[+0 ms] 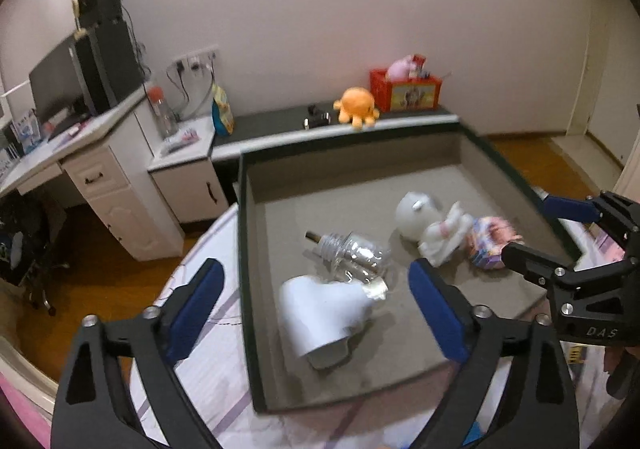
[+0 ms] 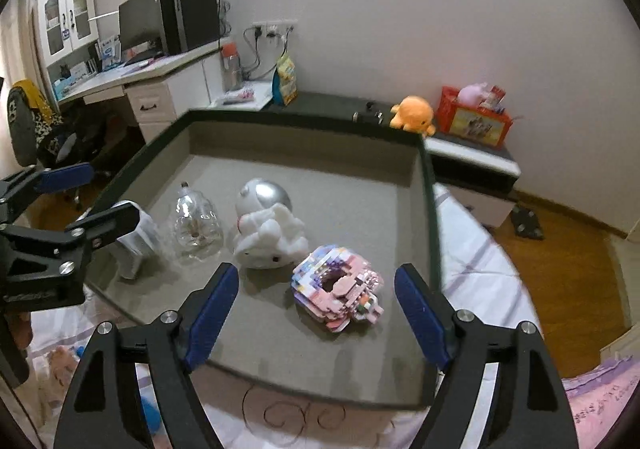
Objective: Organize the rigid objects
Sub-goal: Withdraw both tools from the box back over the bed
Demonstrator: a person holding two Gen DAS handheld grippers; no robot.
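Four rigid bits already inside shallow grey felt-lined tray with dark rim (image 2: 428, 177), so sorting looks mostly done.

Left gripper (image 1: 316, 301) spread wide, empty, over white plastic cone-shaped piece (image 1: 320, 313); clear plastic bottle-shaped bulb (image 1: 356, 255) at its 12 o'clock, touching.

Right gripper (image 2: 316, 305) spread too, nothing pinched, pink-and-white brick-built block model (image 2: 340, 289) lying loose between pads.

White figurine with silver dome (image 2: 266, 229) at model's 10 o'clock, close.

Tray's far half bare, decent room; rim walls low, right wall near model.
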